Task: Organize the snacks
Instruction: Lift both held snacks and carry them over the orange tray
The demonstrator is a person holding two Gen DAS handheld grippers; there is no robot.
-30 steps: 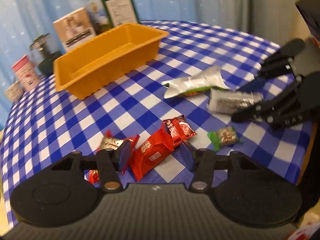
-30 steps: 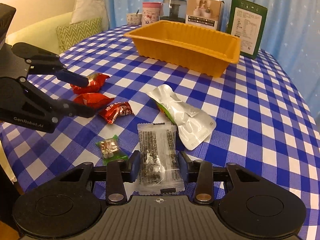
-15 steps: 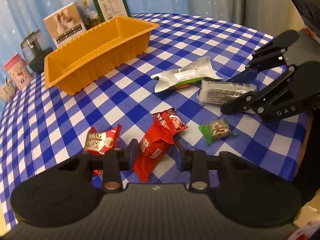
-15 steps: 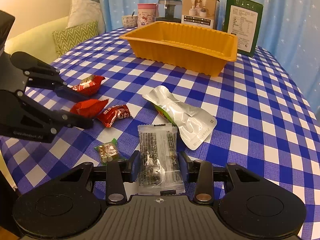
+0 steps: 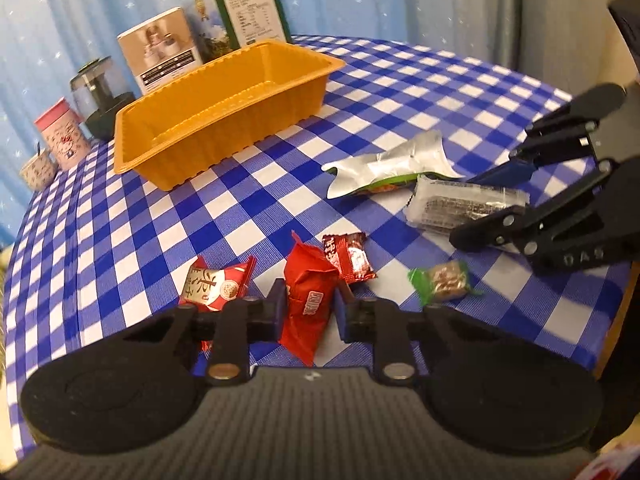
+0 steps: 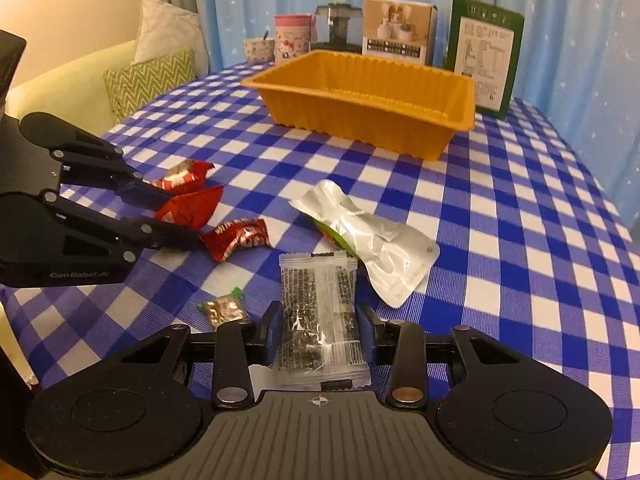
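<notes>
Left wrist view: the left gripper [image 5: 309, 312] pinches a red snack packet [image 5: 308, 300] between its pads, low over the checked tablecloth [image 5: 168, 220]. In the right wrist view, the right gripper [image 6: 320, 332] clamps a clear dark-filled packet [image 6: 320, 316]. Beyond lie a green candy [image 6: 224, 307], a small red wrapper [image 6: 238, 238], possibly chocolate, and a silver pouch [image 6: 368, 240]. Farthest stands the orange tray [image 6: 372, 108].

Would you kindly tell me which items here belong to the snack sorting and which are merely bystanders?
Job: orange tray, red packet in left gripper, clear packet in right gripper, silver pouch, green candy.
Bystanders: green box, beige box, pink cup.
</notes>
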